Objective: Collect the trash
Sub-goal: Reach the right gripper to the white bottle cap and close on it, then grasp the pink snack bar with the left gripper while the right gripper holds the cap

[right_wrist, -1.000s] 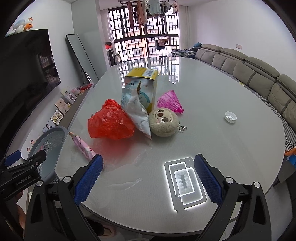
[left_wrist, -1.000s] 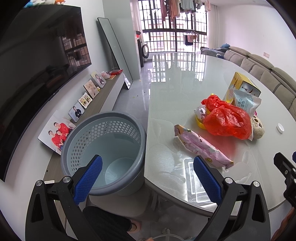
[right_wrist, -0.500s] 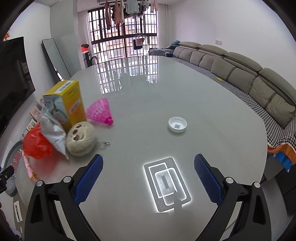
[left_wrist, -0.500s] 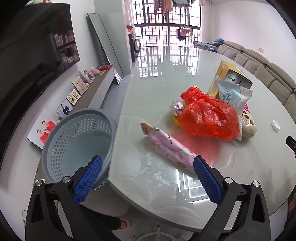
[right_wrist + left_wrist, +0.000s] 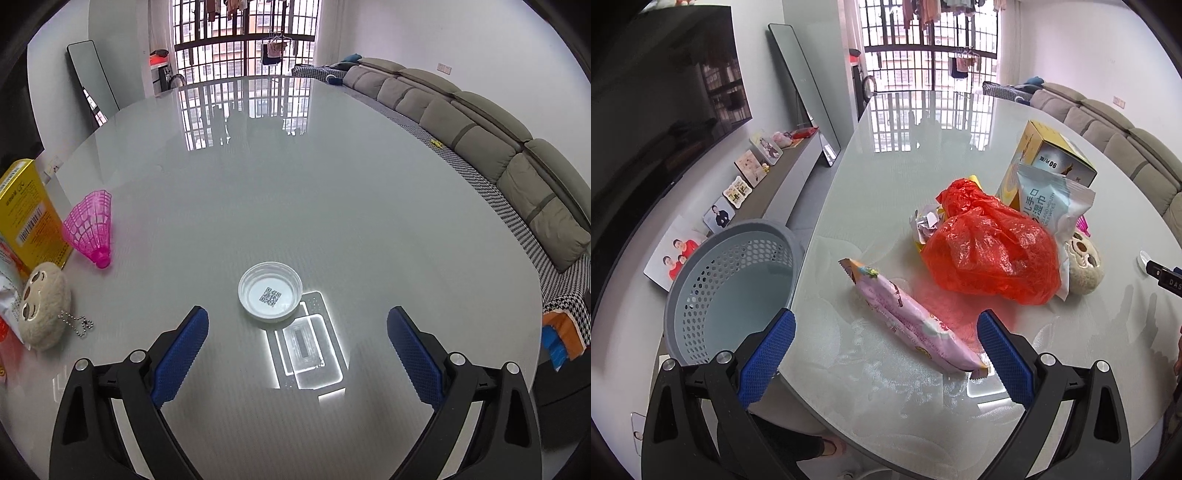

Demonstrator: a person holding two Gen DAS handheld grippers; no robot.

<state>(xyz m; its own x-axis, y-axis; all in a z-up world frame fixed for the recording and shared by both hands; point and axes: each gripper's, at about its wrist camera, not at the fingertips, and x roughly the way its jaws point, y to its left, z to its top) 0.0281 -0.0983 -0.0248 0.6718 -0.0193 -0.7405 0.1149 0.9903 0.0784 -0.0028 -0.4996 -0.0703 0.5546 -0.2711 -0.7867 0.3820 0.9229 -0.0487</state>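
A pink snack wrapper [image 5: 908, 317] lies on the glass table just ahead of my open, empty left gripper [image 5: 886, 347]. Behind it lie a crumpled red plastic bag [image 5: 993, 251], a silver wrapper [image 5: 925, 223] and a wet-wipes pouch [image 5: 1049, 206]. A grey perforated waste basket [image 5: 727, 288] stands off the table's left edge. My right gripper [image 5: 297, 343] is open and empty, with a white bottle cap [image 5: 270, 291] on the table just ahead between its fingers.
A yellow box [image 5: 1052, 158], a plush keychain toy [image 5: 42, 310] and a pink shuttlecock [image 5: 90, 229] stand on the table. A grey sofa [image 5: 509, 155] runs along the right. A TV and a shelf of photo frames [image 5: 738, 192] line the left wall.
My left gripper has swung right, from over the basket to the pink wrapper. My right gripper has swung right and forward, from the pile to the white cap.
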